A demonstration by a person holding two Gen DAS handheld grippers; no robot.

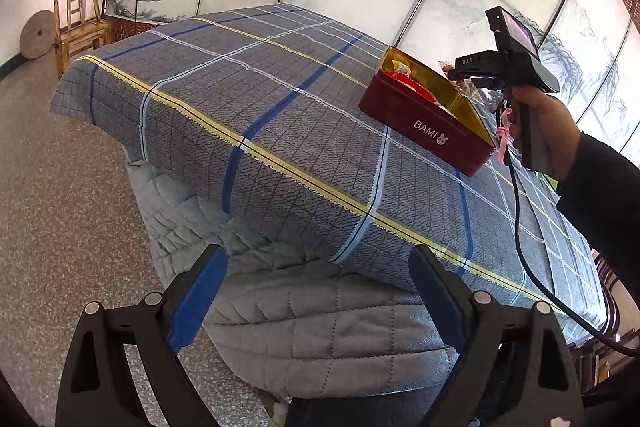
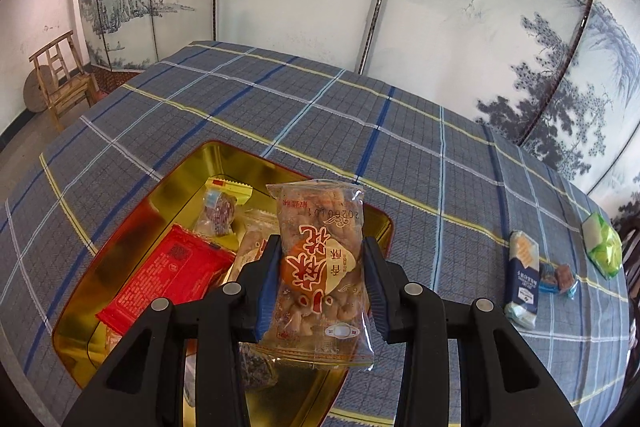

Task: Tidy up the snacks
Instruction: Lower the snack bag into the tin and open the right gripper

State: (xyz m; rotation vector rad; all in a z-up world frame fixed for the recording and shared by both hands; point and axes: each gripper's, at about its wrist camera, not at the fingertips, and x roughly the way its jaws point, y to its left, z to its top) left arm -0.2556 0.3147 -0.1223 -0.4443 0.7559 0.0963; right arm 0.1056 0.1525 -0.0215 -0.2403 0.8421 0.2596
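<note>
Your right gripper is clamped on a clear snack packet, pinching it across its middle, so the bag stands upright between the pads with its top edge pointing away from you and its lower seal hanging back toward the handle. Directly beneath and ahead of the claw sits the open gold-lined tin, already holding a red packet to the claw's left and a small wrapped sweet further ahead. The risk, as I judge it: the film looks slick and puffy, so a slack squeeze could let it slide out early, and a hard one may crush the brittle twists inside. Release too far to the claw's right and it could land on the tin's rim or the plaid cloth. The packet is transparent with a red and orange label, showing pale brown fried pieces. Off to the claw's right, well apart, a blue-and-white packet, small wrapped sweets and a green packet wait on the cloth. Your left gripper hangs spread wide and empty, short of the table edge, the tin ahead and to its right.
</note>
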